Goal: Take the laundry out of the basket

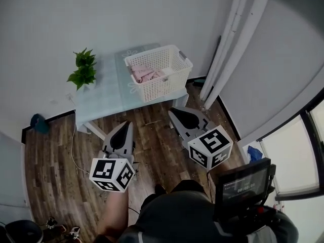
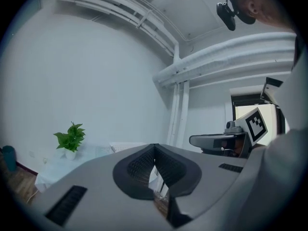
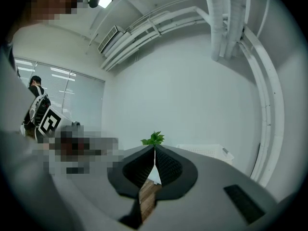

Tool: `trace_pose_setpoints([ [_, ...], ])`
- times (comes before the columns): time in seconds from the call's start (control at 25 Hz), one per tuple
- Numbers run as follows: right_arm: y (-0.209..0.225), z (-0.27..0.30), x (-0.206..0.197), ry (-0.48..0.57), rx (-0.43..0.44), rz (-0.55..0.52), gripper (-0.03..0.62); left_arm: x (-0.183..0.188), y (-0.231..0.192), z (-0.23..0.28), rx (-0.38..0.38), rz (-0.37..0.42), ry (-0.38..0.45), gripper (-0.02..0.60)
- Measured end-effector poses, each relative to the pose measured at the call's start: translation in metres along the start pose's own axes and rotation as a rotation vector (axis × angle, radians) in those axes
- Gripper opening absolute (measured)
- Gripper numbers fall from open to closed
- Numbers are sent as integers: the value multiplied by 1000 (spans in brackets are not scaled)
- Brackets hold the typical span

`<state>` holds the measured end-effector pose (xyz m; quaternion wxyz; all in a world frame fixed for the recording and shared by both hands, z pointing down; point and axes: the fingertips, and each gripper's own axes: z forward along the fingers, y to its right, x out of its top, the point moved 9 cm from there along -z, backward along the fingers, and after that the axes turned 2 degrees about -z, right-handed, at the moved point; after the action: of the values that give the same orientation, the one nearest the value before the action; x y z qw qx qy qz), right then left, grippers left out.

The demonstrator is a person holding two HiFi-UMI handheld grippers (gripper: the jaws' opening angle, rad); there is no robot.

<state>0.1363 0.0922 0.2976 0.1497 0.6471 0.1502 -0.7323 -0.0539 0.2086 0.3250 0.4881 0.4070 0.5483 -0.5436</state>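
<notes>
Approach step, by the look of it: the left claw (image 1: 125, 125) and right claw (image 1: 175, 111) are both closed on nothing, over the floor (image 1: 157, 151) short of the worktop (image 1: 101, 100). The pink laundry (image 1: 144, 74) lies in the white basket (image 1: 164, 87) there. Next, one claw should open above the rim and reach in.

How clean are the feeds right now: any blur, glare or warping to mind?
Head view: sharp, evenly lit, basket clear. Left gripper view: fisheye-bent, dark corners, window blown out. Right gripper view: same bending, pipes bowed.
</notes>
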Motion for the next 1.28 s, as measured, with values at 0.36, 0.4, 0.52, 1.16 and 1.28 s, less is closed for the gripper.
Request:
trace_pose_setpoints([
  [0.36,17,42,3,-20,-11,-17,18,2,-39,31,-6,-35,2,9],
  [0.4,22,47,3,-19,-11,-17,18,3,-42,36,-3,-33,1,9],
  [0.52,39,63,2,-5,-16,-10,18,6,-49,53,14,-22,2,9],
  [1.16,177,156,16,65,58,38,18,43,-75,187,123,65,-2,9],
  [1.28,202,168,15,75,86,51,18,46,-76,210,143,91,-6,9],
])
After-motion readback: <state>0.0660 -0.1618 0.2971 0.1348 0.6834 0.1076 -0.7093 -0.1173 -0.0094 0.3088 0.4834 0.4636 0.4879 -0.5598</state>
